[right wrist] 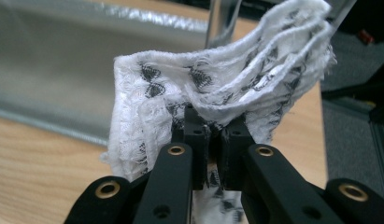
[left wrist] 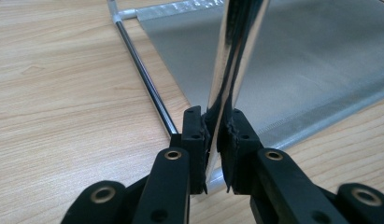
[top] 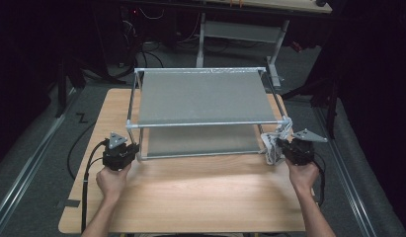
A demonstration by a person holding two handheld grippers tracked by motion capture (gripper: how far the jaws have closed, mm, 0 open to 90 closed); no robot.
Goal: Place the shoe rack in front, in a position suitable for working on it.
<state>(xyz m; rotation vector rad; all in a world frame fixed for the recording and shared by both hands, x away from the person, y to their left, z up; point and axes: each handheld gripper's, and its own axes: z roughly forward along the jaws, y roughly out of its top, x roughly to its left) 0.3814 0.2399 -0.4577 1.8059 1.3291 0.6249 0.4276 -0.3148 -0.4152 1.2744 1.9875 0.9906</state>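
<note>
- We see a two-tier rack (top: 203,123) of chrome tubes with grey fabric shelves standing on the wooden table (top: 190,197), toward its far side.
- Left gripper (top: 129,148) sits at the rack's front-left corner. In the left gripper view its jaws are closed on the upright post (left wrist: 231,65), pads pressing the tube from both sides just above the lower shelf (left wrist: 311,70).
- The low side rail (left wrist: 145,79) runs away along the tabletop, left of the post.
- Right gripper (top: 282,148) is at the rack's front-right corner, beside the white lace cloth (top: 277,140).
- In the right gripper view its jaws stand narrow, pinching a fold of the cloth (right wrist: 217,98); the lace, white with dark patterning, bunches above and around the pads.
- The cloth hangs at the front-right post, from about the upper front rail down toward the table; whether it is tied on, we cannot tell.
- Each hand (top: 111,180) grips its tool from the near edge of the table.
</note>
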